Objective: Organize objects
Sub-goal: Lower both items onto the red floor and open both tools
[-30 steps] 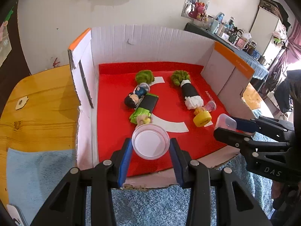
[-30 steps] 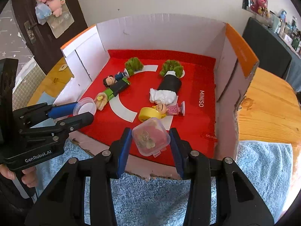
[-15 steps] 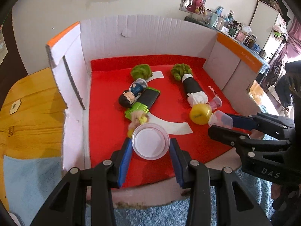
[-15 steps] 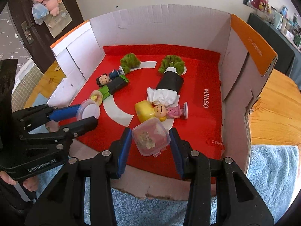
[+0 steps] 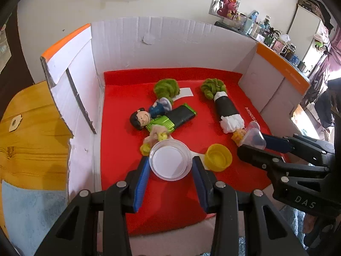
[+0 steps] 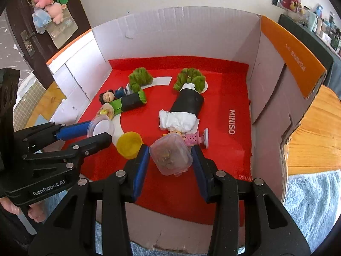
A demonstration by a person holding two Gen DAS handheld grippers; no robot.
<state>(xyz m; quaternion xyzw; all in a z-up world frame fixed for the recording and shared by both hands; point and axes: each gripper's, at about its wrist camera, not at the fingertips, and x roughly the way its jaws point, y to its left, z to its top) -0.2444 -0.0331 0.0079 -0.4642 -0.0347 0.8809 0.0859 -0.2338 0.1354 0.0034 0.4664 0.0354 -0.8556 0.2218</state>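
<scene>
My left gripper [image 5: 170,162] is shut on a round clear tub with a white base [image 5: 170,159], held low over the red floor of the cardboard box [image 5: 170,47]. In the right wrist view, my right gripper [image 6: 170,155] is shut on a squarish clear tub [image 6: 170,156] with small bits inside. Each wrist view also shows the other gripper from the side: the right gripper [image 5: 253,143] with its squarish tub [image 5: 254,137], and the left gripper [image 6: 100,131] with its round tub [image 6: 101,127]. Both hang over the box's open front part.
On the red floor lie a yellow cap [image 5: 218,157], a dark-haired figurine [image 5: 141,118], a green-and-black doll [image 5: 177,118], a black-and-white doll with green hair [image 6: 187,104] and a pink figure [image 6: 192,138]. White box walls [image 6: 170,34] stand on three sides. Wooden table [image 6: 309,132] and blue towel lie outside.
Both grippers have moved forward and down into the box with their tubs still held. The yellow cap now lies apart from the pink figure, between the two grippers.
</scene>
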